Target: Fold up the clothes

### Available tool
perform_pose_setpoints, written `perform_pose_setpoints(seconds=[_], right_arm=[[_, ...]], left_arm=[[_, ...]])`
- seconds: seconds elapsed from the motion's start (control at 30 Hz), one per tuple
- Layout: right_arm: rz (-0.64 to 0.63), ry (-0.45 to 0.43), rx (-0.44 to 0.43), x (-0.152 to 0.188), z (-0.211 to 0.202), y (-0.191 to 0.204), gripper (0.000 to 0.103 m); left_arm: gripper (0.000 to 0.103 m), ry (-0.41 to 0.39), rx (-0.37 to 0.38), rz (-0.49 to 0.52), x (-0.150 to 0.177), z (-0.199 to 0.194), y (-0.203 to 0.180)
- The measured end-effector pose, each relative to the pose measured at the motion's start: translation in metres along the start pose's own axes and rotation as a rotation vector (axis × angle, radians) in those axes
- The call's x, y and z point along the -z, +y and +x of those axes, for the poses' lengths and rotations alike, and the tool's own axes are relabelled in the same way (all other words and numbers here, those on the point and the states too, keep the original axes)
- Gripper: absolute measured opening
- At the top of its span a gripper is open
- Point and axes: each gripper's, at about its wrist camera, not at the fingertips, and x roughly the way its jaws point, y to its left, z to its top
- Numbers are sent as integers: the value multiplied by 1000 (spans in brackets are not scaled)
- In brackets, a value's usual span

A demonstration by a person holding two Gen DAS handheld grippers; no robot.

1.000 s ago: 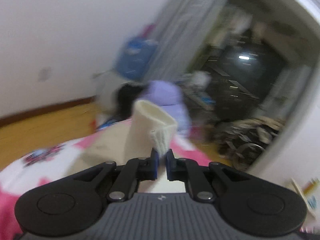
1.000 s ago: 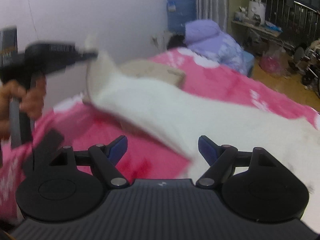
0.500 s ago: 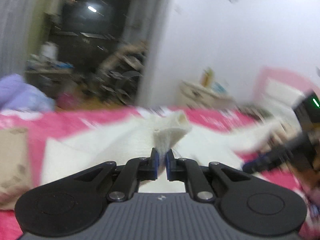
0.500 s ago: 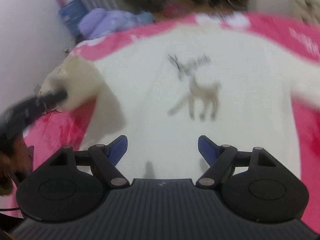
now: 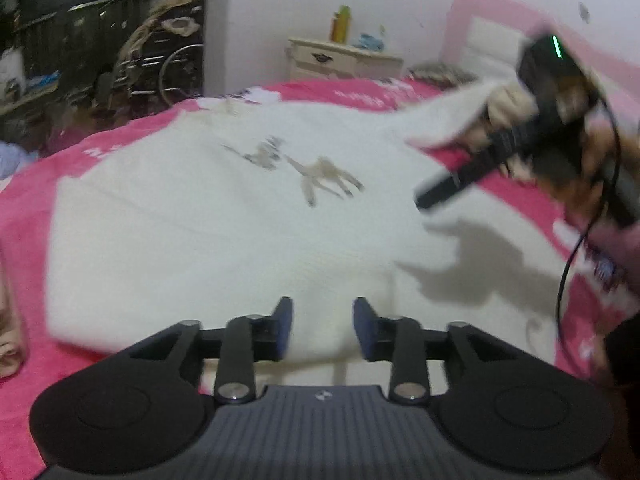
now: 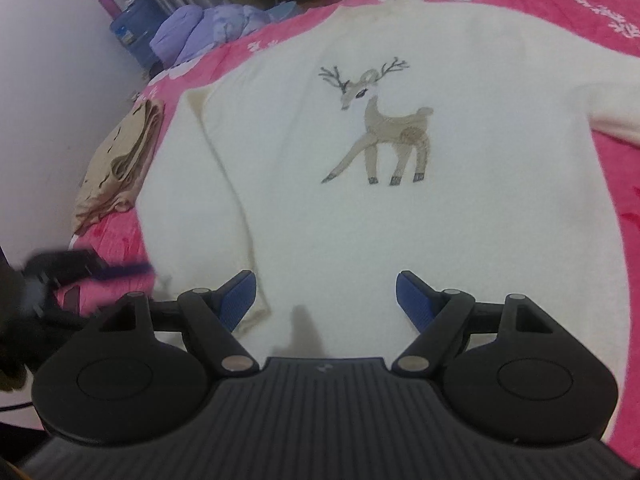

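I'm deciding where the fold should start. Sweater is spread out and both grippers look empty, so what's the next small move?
Probably lower the open left gripper onto the sweater sleeve lying along its left side and pinch the cuff, to fold it across the deer print. The right gripper is open too, and the sweater lies flat.

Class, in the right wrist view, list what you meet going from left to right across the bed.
Folded beige garment → white sweater's sleeve → deer picture → pink bedspread.
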Motion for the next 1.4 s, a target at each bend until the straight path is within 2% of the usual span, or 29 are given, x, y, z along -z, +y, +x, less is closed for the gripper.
perform_pose_setpoints(seconds=[0.03, 0.1, 0.17, 0.23, 0.3, 0.4, 0.47, 0.57, 0.83, 1.0, 1.17, 1.4], right_arm=[[-5, 6, -10, 0, 0, 1, 77], [-5, 18, -38, -1, 3, 3, 78], [1, 34, -73, -4, 8, 5, 78], [-3, 49, -101, -9, 16, 9, 78], [-13, 68, -114, -13, 27, 13, 77], [-16, 89, -128, -16, 40, 17, 77], [-16, 95, -144, -16, 45, 20, 77], [-17, 115, -169, -16, 52, 20, 75], [-34, 170, -200, -17, 68, 22, 71], [-46, 195, -220, -19, 72, 23, 61], [-51, 218, -240, -21, 74, 23, 46], [-77, 248, -249, -22, 79, 24, 41]], left_arm=[[45, -14, -21, -28, -8, -7, 10], [45, -44, -87, -107, -16, -16, 32], [44, -62, -96, -224, -25, -15, 49], [44, -58, -37, -343, -31, -7, 54], [44, -35, 44, -403, -32, 1, 47], [45, 38, 186, -478, -22, 19, 24], [45, 94, 243, -538, -8, 27, 12], [45, 147, 264, -611, 14, 33, 1], [49, 151, 221, -781, 46, 43, 11], [49, 130, 243, -812, 48, 49, 18], [47, 136, 248, -842, 48, 57, 22], [39, 139, 227, -844, 48, 64, 22]])
